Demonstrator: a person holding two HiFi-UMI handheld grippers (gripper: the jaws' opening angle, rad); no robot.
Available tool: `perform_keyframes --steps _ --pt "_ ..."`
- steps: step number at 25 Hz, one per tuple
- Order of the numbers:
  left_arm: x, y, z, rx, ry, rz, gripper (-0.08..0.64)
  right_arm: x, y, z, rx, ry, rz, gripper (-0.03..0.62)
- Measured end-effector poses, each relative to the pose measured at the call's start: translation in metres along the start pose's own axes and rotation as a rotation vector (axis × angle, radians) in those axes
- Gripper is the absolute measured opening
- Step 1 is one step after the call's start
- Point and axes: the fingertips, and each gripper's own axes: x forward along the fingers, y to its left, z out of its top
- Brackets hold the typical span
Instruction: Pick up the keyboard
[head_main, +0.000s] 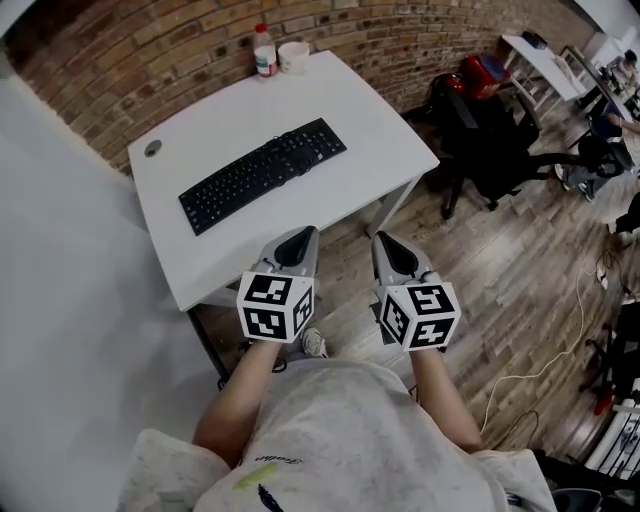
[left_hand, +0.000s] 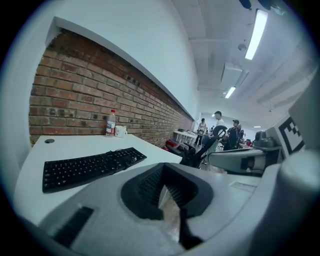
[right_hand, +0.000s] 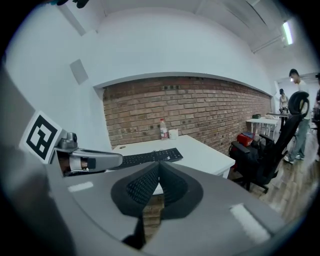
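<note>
Keyboard (head_main: 262, 174) lies on the surface (head_main: 215, 115) ahead of my left hand-held gripper (head_main: 298, 235) and right hand-held gripper (head_main: 386, 242); I see both pinched together, empty.

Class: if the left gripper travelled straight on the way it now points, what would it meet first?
Probably the white table top by the keyboard's right end; depth is unclear.
</note>
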Motion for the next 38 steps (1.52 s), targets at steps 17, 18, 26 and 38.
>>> perform_keyframes --steps 17,18,26,38 --pt "0.006 0.087 0.016 -0.027 -0.033 0.100 -0.008 0.080 0.019 0.022 -0.030 -0.005 0.052 0.008" --pt "0.007 0.092 0.015 -0.031 -0.034 0.112 -0.008 0.086 0.019 0.023 -0.033 -0.005 0.060 0.008" --pt "0.025 0.144 0.015 -0.071 -0.056 0.224 -0.008 0.151 0.014 0.028 -0.072 0.021 0.138 0.008" --pt "0.044 0.233 0.002 -0.173 -0.060 0.444 0.060 0.252 -0.011 0.025 -0.126 0.111 0.248 0.035"
